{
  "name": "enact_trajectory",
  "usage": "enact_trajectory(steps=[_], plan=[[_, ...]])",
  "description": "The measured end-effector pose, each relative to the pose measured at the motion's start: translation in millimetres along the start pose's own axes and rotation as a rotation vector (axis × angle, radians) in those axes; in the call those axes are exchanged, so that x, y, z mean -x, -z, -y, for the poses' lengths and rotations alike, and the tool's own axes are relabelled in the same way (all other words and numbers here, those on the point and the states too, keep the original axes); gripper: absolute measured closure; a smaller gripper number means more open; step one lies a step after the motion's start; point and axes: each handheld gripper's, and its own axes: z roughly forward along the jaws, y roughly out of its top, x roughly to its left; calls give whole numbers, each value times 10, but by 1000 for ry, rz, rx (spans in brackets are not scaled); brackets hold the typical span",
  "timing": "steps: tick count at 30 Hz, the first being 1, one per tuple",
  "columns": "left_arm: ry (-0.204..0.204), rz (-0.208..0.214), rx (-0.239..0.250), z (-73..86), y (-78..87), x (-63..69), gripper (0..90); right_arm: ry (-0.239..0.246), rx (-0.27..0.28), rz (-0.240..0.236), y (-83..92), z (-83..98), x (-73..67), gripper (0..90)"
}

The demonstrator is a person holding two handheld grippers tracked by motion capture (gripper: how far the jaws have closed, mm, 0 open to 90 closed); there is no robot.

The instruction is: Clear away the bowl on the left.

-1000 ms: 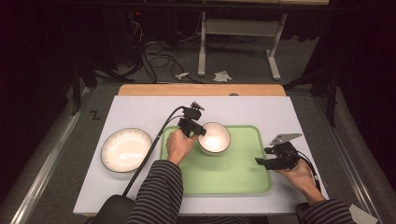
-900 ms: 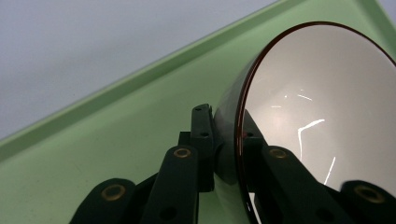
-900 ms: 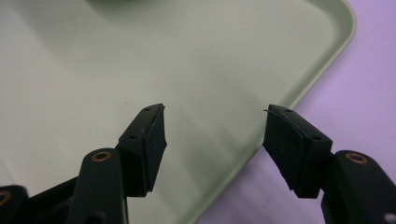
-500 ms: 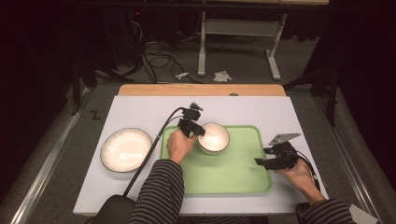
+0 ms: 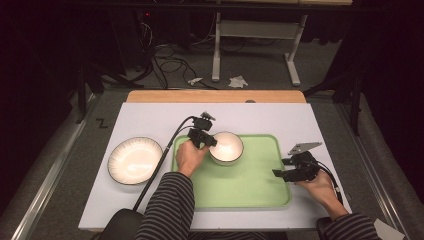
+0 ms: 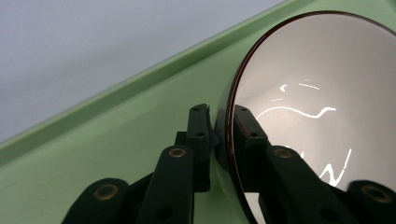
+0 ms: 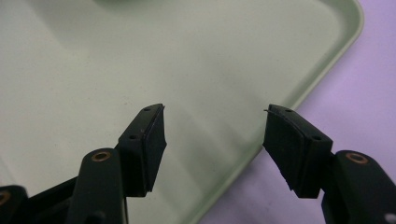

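**Left tongs at the bowl's rim, right tongs wide over the tray**

The small white round bowl with a dark rim (image 5: pixel 227 147) sits on the pale green rectangular plastic tray (image 5: pixel 250 192), in its far left part. The left tongs (image 5: pixel 209 142) straddle the bowl's near-left rim — in the left gripper view one jaw stands outside the wall and the other inside, with the dark rim (image 6: pixel 229 116) between them. The jaws have just been opening a little; a thin gap shows beside the outer pad, so the hold reads as released rather than pinched.

The right tongs (image 5: pixel 280 173) hover at the tray's right edge, jaws spread wide with nothing between them — below them lie the green tray floor (image 7: pixel 140 60) and its rounded rim.

A larger white shallow ribbed bowl (image 5: pixel 135 160) rests on the light grey bench (image 5: pixel 150 120), left of the tray and apart from it.
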Motion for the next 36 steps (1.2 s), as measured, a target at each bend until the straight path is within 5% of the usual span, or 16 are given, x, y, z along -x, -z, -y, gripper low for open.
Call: enact_trajectory(steps=[8,13,27,36], plan=[[33,35,49,-57,68,26,532,16,-6,10,-5,-5,4,402],[-16,37,79,-63,178,55,463,8,-7,11,1,-4,6,403],[-77,92,118,-58,415,174,429,8,-1,24,2,-11,-3,402],[-80,104,124,-85,540,201,425,15,-4,26,1,-16,-6,402]])
